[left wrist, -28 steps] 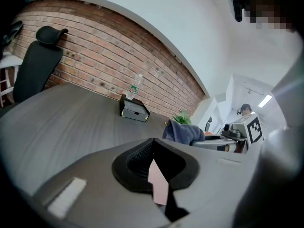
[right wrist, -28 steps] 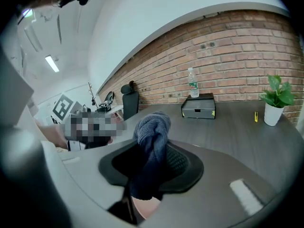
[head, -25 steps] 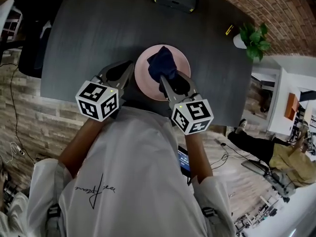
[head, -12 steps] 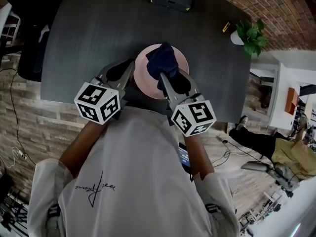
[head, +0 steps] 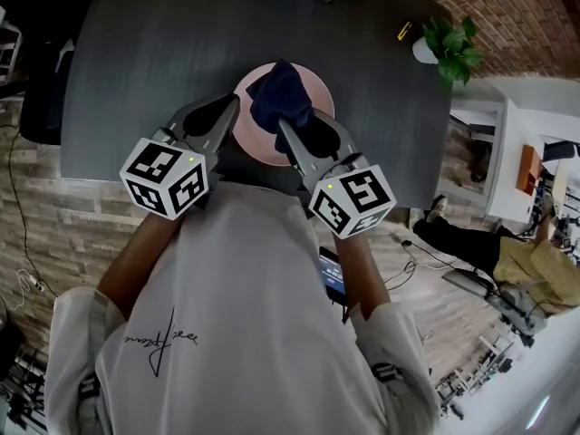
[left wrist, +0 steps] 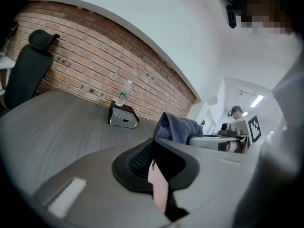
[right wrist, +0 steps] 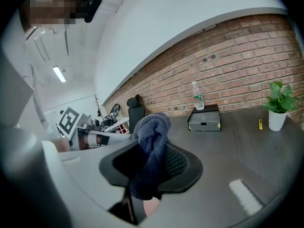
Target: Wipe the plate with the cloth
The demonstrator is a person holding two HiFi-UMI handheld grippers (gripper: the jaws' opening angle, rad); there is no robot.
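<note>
In the head view a pink plate (head: 313, 107) is over the dark table, with a dark blue cloth (head: 279, 100) bunched on it. My left gripper (head: 234, 109) is shut on the plate's left rim. In the left gripper view a pink sliver of the plate (left wrist: 158, 190) shows pinched between the pads of the left gripper (left wrist: 153, 164). My right gripper (head: 284, 127) is shut on the cloth. In the right gripper view the cloth (right wrist: 152, 141) fills the gap between the jaws of the right gripper (right wrist: 149, 175), and a bit of the plate (right wrist: 151, 206) shows below.
The grey table (head: 136, 53) runs far and left of the plate. A black box (left wrist: 123, 118) with a water bottle (right wrist: 197, 98) on it stands at the table's far edge. At the far right corner stand a potted plant (head: 448, 42) and a small yellow item (head: 404, 31). An office chair (left wrist: 26, 70) is at the left.
Both grippers have risen a little with the plate and the cloth, which now sit further up and left in the head view. Neither grip has changed.
</note>
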